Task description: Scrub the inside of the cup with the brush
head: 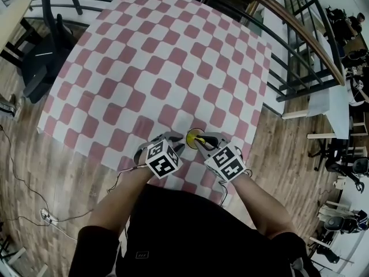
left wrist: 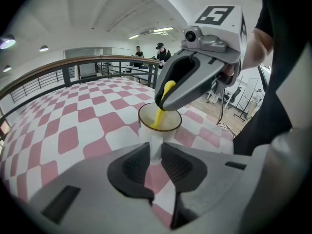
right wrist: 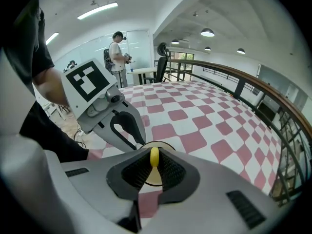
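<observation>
A white cup with a dark rim stands on the pink-and-white checked table, close to its near edge. My left gripper comes in from the left and is shut on the cup's handle. In the left gripper view the cup sits just beyond the left gripper. My right gripper leans over the cup from the right, shut on a yellow brush whose lower end dips into the cup. In the right gripper view the brush handle is pinched in the right gripper, and the cup's bottom is hidden.
A curved railing runs round the table's far and right sides. A black chair stands to the left on the wooden floor, where a cable lies. People stand at desks far behind.
</observation>
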A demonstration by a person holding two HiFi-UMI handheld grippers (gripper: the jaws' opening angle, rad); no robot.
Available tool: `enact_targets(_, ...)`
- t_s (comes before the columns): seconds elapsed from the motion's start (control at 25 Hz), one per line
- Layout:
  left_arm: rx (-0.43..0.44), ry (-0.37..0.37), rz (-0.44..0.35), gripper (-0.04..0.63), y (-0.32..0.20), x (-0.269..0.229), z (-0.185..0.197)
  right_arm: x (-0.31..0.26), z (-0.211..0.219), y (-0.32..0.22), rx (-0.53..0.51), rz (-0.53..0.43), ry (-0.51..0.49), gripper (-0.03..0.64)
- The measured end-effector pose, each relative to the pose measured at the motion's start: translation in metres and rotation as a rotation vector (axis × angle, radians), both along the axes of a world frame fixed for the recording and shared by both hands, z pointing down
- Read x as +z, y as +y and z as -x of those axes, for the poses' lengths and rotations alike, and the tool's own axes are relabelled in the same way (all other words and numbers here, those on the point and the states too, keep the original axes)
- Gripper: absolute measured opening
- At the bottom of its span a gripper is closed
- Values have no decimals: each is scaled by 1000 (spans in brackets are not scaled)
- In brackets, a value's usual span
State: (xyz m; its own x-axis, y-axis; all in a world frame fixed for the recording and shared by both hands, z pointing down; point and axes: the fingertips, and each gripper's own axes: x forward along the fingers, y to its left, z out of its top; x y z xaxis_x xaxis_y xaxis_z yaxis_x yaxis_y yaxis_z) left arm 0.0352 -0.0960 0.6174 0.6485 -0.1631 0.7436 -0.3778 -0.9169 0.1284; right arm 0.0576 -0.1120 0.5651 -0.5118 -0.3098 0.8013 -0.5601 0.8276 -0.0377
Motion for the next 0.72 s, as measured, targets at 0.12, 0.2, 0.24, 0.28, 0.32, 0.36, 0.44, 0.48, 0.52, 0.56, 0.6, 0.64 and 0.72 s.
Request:
enact_targets(0.12, -3, 0, 2, 75, 1, 0, 1, 1, 2, -2, -9, -32, 2, 41)
enact_targets(0.2, -3, -2, 2, 75, 1, -1, 1, 2, 3, -1, -29, -55, 27, 42)
enact_targets(0.24, -3, -2, 2, 75, 0, -1, 1, 2, 3, -1, -42, -66, 50, 42)
enact_targets(0.28, -3, -3, 2, 75, 0, -1, 1, 2, 2, 0, -55, -78, 74, 43)
enact_targets(0.32, -3, -3, 2, 75, 0, -1, 1, 1, 1, 0, -67, -92, 98, 43)
enact_targets(0.36, -4, -2, 2, 75, 0, -1, 1, 0, -1, 0, -76, -108, 121, 42)
enact_targets(0.44, -5, -1, 4, 75, 0, -1, 0, -5, -5, -2, -80, -130, 150, 42)
enact_targets(0.48, -4, 0, 6, 74, 1, -1, 0, -9, -7, -2, -76, -135, 155, 41)
enact_targets(0.52, -4, 0, 8, 74, 1, -1, 0, -12, -9, -2, -74, -138, 158, 42)
enact_targets(0.56, -3, 0, 9, 74, 2, -1, 0, -16, -11, 0, -76, -139, 163, 42)
enact_targets(0.6, -2, 0, 11, 74, 3, -1, -1, -18, -13, 2, -84, -138, 175, 42)
enact_targets(0.64, 0, -1, 11, 74, 3, -1, -1, -19, -15, 5, -97, -131, 192, 43)
enact_targets(0.72, 4, -5, 11, 74, 3, -1, -1, -19, -19, 14, -132, -93, 227, 42)
